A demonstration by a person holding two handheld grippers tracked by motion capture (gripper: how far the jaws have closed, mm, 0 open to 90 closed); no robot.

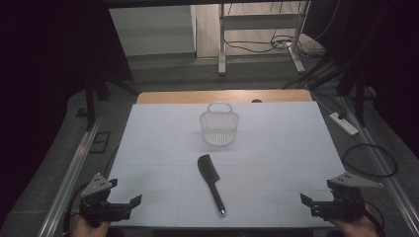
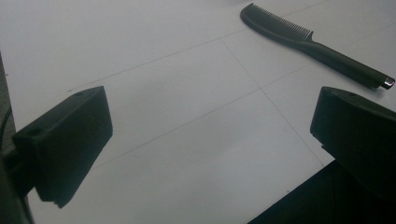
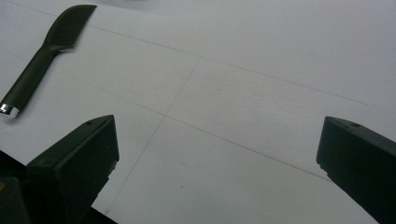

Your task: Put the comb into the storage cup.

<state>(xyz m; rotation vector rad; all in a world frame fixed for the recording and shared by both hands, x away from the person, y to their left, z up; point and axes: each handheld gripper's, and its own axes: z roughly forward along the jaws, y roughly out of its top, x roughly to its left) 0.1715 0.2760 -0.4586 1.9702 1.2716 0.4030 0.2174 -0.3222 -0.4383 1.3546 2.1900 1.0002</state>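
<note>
Holding your left gripper [image 1: 132, 201] at the near left corner of the table [image 1: 276, 128], you have its jaws spread wide with nothing between them but bare white surface; the left gripper view confirms the gap, with the pads clear of everything. Your right gripper [image 1: 305, 201] sits at the near right corner in the same condition: jaws fully apart, gripping nothing, touching nothing. The black comb [image 1: 211, 180] lies flat between the two grippers, well apart from both, close to the middle of the near edge, its toothed head pointing toward the far side and its handle with the shiny tip toward you. Beyond the comb, nearer the far edge and roughly centred, a small white basket [image 1: 218, 124] stands upright with its handle up, apart from the comb. Nothing lies on the table between either gripper and the comb.
</note>
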